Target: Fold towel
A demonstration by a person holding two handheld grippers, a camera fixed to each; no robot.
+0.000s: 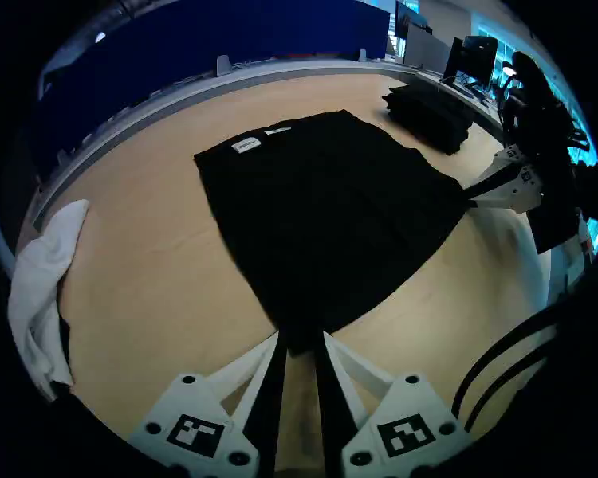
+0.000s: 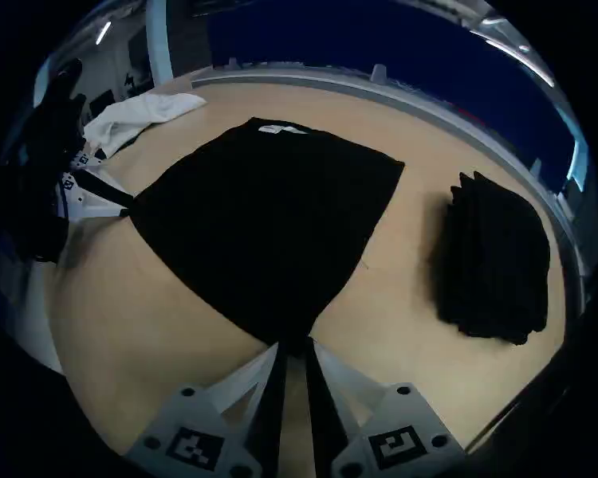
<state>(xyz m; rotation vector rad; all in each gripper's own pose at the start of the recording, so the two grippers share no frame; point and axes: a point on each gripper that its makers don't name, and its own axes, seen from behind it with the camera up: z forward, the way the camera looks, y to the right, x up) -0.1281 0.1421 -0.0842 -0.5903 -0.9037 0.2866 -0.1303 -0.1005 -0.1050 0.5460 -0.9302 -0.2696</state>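
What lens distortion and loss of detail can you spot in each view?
Left gripper view: fisheye bends the table edge into an arc; the black towel shows hardly any folds. Right gripper view: the folded stack is nearly featureless too; the far left gripper sits in dim light.

bare table [image 2: 395,263] around towel [image 2: 275,215]; folded stack [image 2: 494,255], white cloth [image 1: 40,279] nearby

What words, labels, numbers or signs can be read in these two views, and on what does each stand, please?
None can be read.
White tag on the black towel: too small and blurred to read.
Square markers on the left gripper and right gripper: black-and-white patterns, no words.
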